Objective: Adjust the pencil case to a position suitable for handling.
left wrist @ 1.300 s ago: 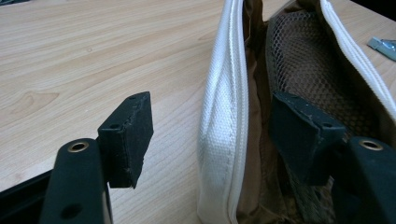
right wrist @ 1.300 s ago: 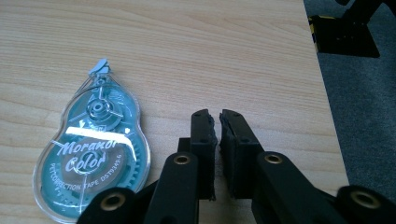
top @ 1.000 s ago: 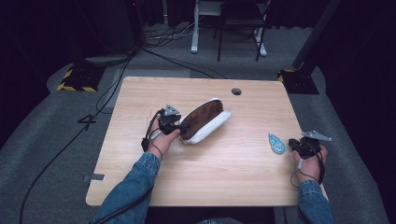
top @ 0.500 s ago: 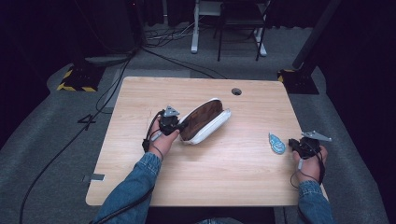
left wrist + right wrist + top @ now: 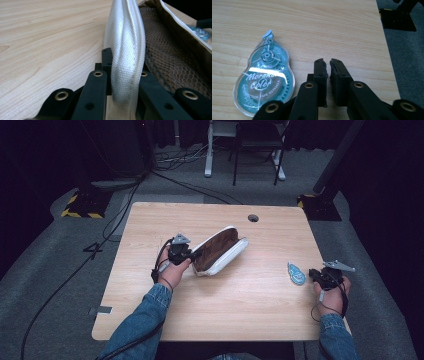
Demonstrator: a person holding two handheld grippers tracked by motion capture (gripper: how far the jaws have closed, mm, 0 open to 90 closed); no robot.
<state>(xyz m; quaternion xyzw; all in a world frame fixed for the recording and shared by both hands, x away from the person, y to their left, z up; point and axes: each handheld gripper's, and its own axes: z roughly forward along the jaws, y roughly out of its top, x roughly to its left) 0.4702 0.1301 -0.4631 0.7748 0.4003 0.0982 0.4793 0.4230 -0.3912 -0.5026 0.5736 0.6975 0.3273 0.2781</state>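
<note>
White canvas rim of the pouch (image 5: 126, 50) is pinched in the left gripper (image 5: 192, 255), whose jaws have just closed on it – a thin bite that could slip if tugged. The right gripper (image 5: 328, 82), jaws together on nothing, rests at the table's (image 5: 240, 310) four o'clock beside the correction tape (image 5: 265, 82) – a careless nudge could send it off the edge.

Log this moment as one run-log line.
left gripper: just closed on pouch rim | right gripper: shut, empty, beside correction tape | table

Both grippers (image 5: 192, 254) (image 5: 311, 275) closed, apart.
</note>
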